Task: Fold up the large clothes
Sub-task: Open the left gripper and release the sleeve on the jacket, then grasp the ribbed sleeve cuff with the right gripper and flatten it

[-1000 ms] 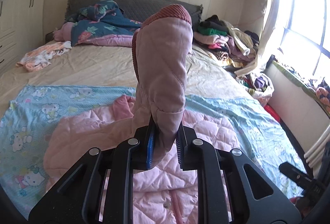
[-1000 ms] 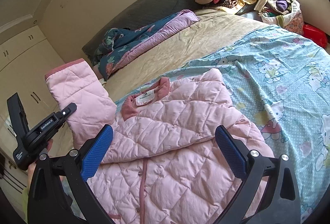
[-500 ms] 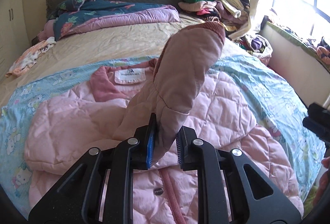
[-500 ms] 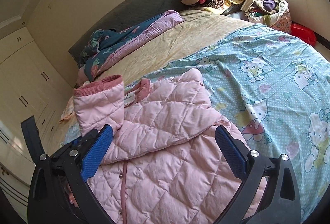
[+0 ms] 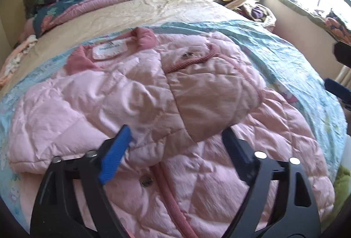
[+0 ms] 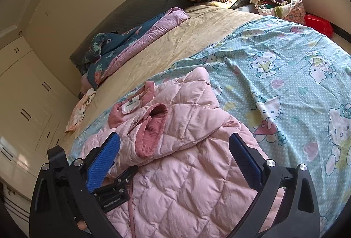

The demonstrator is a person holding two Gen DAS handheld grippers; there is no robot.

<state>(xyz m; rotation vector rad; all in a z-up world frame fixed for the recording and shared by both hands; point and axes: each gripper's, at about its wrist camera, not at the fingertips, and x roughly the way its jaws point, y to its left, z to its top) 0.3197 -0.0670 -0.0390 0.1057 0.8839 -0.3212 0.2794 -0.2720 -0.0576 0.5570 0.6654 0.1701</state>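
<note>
Pink quilted jacket (image 5: 153, 93), sleeve (image 5: 210, 93) folded across

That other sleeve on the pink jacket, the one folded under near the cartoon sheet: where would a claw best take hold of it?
Probably at its outer edge, where the pink jacket meets the cartoon sheet. The padded fold stands proud there, so the open right claw could slide in low from the sheet side. The first sleeve already lies across the chest, below the open left claw.
</note>
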